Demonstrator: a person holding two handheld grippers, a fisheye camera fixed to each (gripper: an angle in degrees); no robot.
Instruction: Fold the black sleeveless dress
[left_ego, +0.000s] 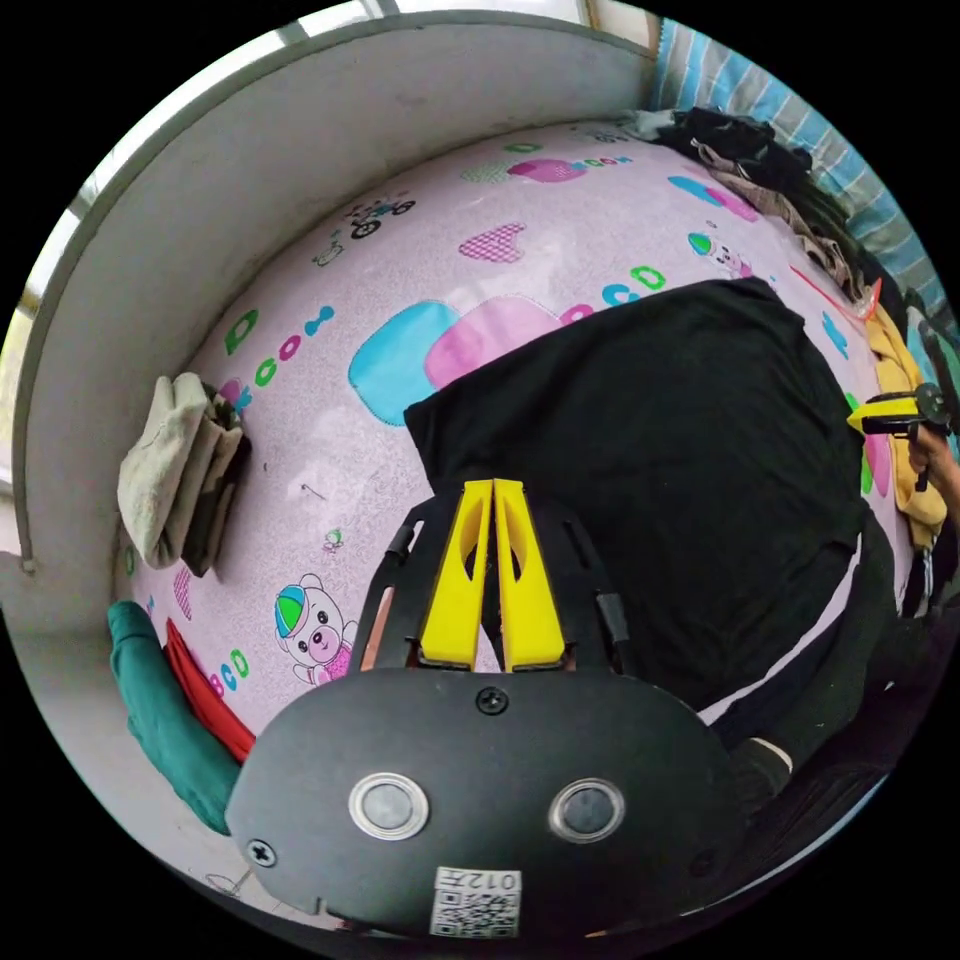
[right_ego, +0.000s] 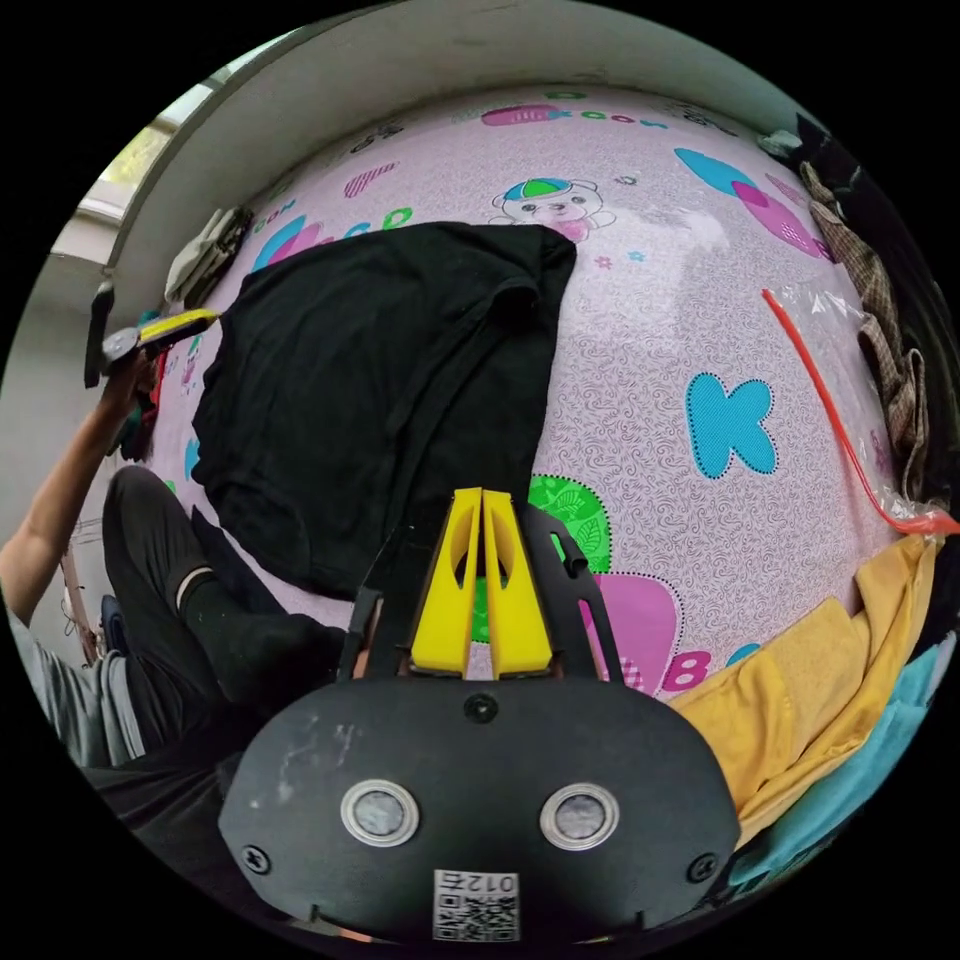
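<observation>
1. Black sleeveless dress (left_ego: 650, 470) is lying partly folded on the pink patterned mat (left_ego: 400, 270), toward the mat's near edge, where a person's dark-clothed leg (right_ego: 180, 570) is resting beside it.
2. Left gripper (left_ego: 492, 487) is hovering over the dress's corner with its yellow jaws pressed together and no cloth showing between them; in this state it is gripping nothing, so a lift from here would likely be leaving the fabric behind.
3. Right gripper (right_ego: 481, 494) is likewise presenting narrow, closed jaws over the dress's edge; whether the tips are touching fabric cannot be told.
4. One upper layer is lying across the dress with a soft ridge; a pinch taken through a single layer is risking the fold sliding apart, and dragging is risking fresh creases.
5. Yellow garment (right_ego: 800, 680) and a clear bag with a red strip (right_ego: 830, 400) are lying near the mat's far side; a wide sweep is risking catching them.
6. Folded beige cloth (left_ego: 175, 470) is sitting well apart by the mat's wall edge and is posing little risk.
</observation>
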